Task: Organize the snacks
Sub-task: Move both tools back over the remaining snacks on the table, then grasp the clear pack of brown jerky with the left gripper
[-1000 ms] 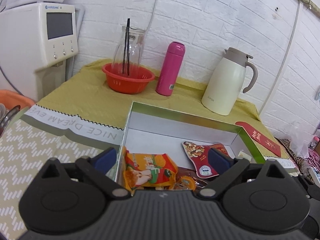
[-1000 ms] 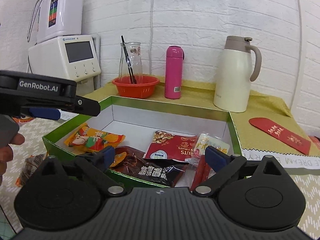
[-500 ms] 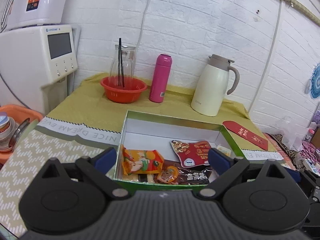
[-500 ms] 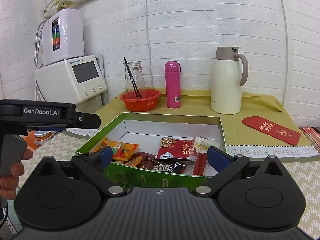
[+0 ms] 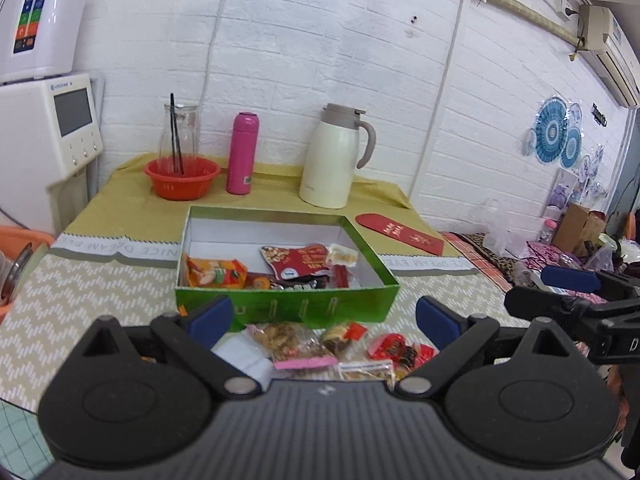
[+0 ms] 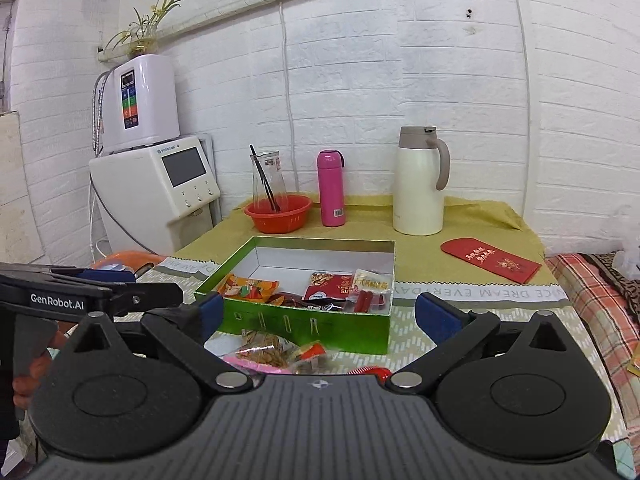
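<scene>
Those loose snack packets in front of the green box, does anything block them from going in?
Only the green cardboard box's own front wall, between the loose snack packets and its open inside; they must go over it. No lid shows.

The loose snack packets (image 5: 316,346) at the worktop's near edge are partly covered by the left gripper (image 5: 324,316) body; their print is unreadable. In the right wrist view the same packets (image 6: 276,354) are cut off by the right gripper (image 6: 320,312) body. The green box (image 6: 304,322) front wall hides the lower packets inside. Only a strip of the hand (image 6: 24,384) shows at the left edge.
</scene>
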